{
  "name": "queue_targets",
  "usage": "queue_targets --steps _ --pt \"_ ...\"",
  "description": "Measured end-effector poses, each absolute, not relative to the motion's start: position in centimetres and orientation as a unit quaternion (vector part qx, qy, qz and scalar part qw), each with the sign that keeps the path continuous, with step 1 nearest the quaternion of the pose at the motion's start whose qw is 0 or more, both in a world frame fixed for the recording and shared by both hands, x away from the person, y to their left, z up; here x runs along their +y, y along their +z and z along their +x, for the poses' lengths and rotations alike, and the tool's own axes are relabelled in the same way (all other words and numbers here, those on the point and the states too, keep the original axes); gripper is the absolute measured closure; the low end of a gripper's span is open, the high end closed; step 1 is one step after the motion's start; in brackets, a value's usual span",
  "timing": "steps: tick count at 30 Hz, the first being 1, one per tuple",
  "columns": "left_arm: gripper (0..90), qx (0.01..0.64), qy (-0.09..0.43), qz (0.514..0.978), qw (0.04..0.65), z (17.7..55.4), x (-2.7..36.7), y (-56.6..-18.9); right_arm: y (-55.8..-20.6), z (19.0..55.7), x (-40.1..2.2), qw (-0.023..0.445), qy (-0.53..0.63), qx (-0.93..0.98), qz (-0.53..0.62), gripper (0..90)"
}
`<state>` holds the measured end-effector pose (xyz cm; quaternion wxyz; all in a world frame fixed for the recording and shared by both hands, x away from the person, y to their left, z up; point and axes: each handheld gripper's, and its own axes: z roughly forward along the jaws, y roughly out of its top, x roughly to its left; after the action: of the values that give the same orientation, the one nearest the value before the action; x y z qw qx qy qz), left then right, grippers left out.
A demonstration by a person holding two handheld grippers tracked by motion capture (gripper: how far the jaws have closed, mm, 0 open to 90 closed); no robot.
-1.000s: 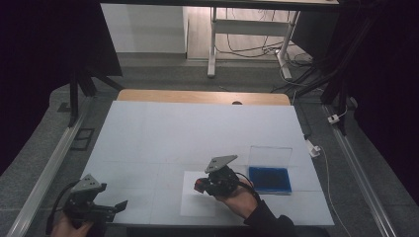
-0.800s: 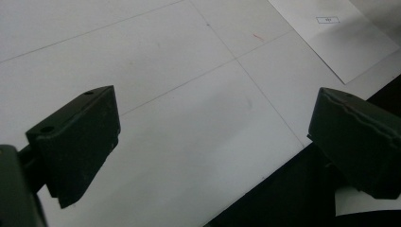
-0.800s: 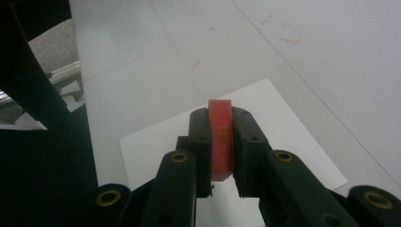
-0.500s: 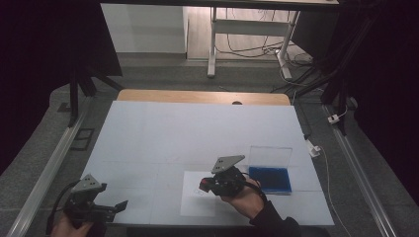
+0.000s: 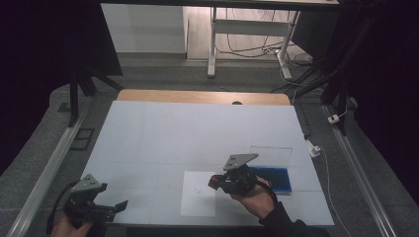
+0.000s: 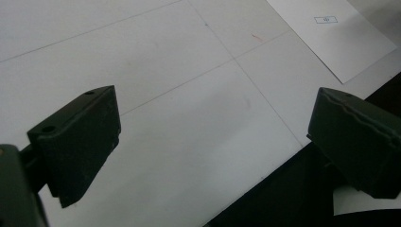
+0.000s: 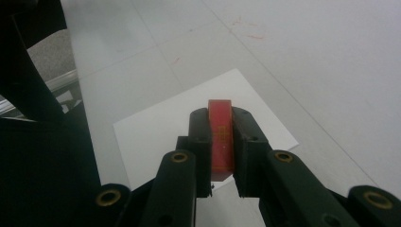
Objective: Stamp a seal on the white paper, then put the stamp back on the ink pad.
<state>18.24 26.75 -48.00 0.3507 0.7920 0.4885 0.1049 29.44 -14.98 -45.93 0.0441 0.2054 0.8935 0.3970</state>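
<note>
From above I see a pale counter with a person's two forearms coming in from the near edge, each hand carrying a hand-held gripper. My right hand-held gripper sits toward the near right part of the counter, above the right edge of a white sheet of paper that lies flat there; a small printed box marks the sheet. In the right gripper view, its two black jaws are pressed together on a small red block — the block stands on edge between the pads, held above the paper, with faint yellowish marks on its face that I cannot read. Just to the right of that hand, a shallow blue tray rests on the counter with a clear lid standing up at its far side. My left hand-held gripper is at the near left corner of the counter, well apart from the paper and the block. In the left gripper view its jaws are spread wide with nothing between them — bare counter shows in the gap, and a corner of the white sheet lies farther off at the upper right. A strip of bare wood shows along the counter's far edge.
</note>
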Motion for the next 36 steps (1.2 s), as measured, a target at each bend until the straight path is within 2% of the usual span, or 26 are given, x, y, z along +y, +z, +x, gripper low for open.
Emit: queue_targets --steps 28,36 --pt "3.7 0.486 0.104 0.793 0.352 18.3 26.8 -48.0 -45.3 30.0 -19.6 0.079 0.391 0.88 0.257 79.5" --pt "3.7 0.487 0.104 0.793 0.352 18.3 26.7 -48.0 -45.3 30.0 -21.2 0.102 0.376 0.879 0.274 79.5"
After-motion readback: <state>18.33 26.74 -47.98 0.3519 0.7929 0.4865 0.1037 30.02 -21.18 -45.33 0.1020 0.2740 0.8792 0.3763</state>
